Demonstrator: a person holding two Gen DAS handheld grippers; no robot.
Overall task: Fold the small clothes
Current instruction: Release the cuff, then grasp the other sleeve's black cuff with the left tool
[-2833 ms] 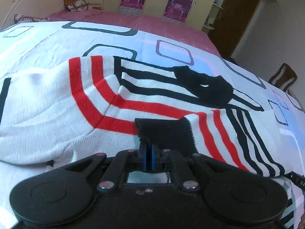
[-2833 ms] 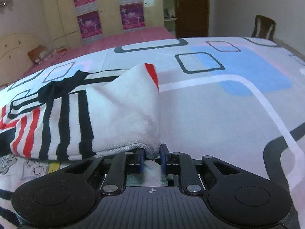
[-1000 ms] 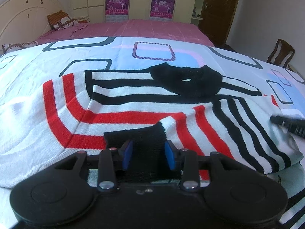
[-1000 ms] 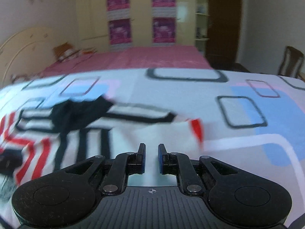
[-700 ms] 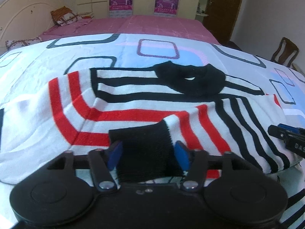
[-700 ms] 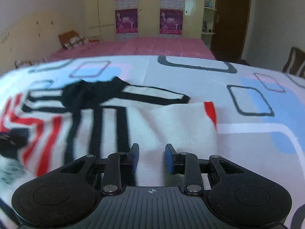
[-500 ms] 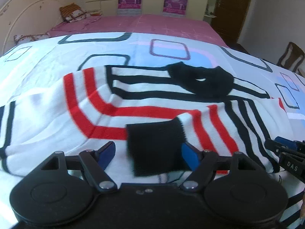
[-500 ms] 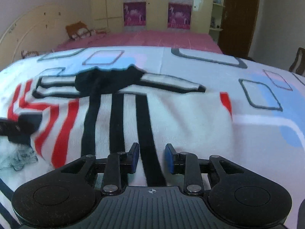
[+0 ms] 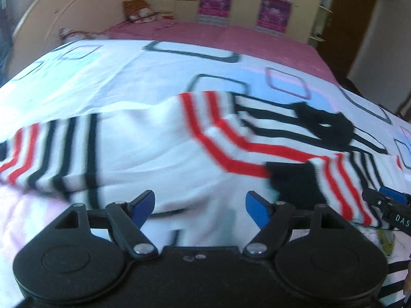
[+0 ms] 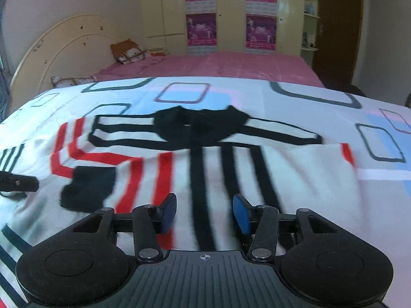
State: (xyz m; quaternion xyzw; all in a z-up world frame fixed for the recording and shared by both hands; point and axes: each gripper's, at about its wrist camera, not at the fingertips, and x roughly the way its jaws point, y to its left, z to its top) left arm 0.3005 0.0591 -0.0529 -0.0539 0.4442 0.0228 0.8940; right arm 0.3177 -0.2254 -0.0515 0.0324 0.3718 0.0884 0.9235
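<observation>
Hovering open and empty, both jaws just widened, left tool (image 9: 199,206) and right tool (image 10: 204,213) could snag the sweater (image 10: 231,169) and undo its folded sleeve (image 10: 88,188).

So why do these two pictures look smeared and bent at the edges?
Left wrist view: motion blur smears the sweater stripes, worst at left; the fisheye lens bows the bed. Right wrist view: sweater stripes blurred, the far posters sharper; corners darken in both.

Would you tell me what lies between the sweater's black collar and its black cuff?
In the right wrist view, between the black collar and the black cuff lie only the sweater's own red and black stripes on white knit.
</observation>
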